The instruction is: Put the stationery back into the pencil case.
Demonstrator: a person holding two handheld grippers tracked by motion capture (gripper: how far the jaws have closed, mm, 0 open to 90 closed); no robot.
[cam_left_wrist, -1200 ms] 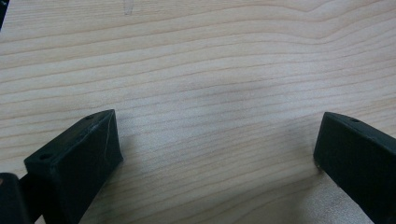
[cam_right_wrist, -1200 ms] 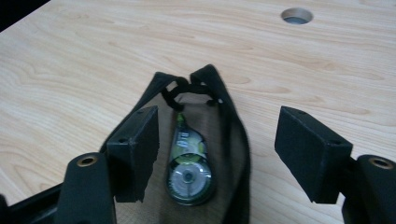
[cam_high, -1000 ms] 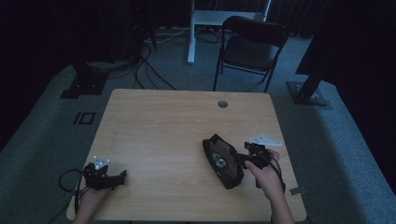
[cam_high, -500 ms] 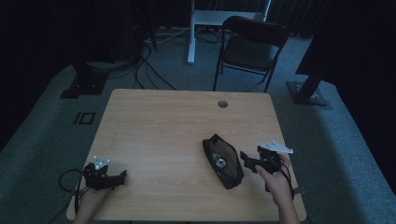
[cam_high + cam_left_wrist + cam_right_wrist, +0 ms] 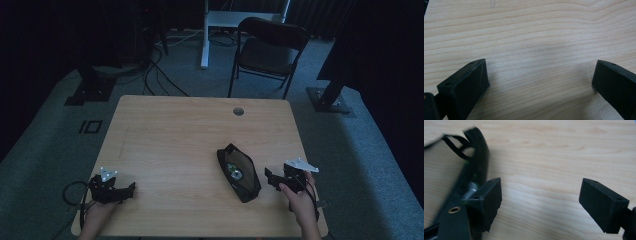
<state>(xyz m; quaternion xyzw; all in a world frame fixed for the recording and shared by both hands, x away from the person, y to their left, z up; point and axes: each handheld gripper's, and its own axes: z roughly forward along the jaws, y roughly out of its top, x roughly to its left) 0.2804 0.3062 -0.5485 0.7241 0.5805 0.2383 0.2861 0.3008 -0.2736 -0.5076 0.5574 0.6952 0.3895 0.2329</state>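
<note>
Unlabelled, black pouch (image 5: pixel 239 172) beside gaping right claw (image 5: pixel 270 178).

Beyond the counter (image 5: pixel 165 145) we see a dark folding chair (image 5: pixel 267 52); left of the chair we see a white post (image 5: pixel 204 35), and cables (image 5: pixel 155 75) on the floor.

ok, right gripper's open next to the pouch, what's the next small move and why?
Probably slide the right gripper a little left so its fingers straddle the pouch edge. Its jaws stand wide open with only bare table between them, and the pouch lies just beside one finger, ungripped. The left gripper rests open far off at the table's near left, so it likely can't help yet.
</note>
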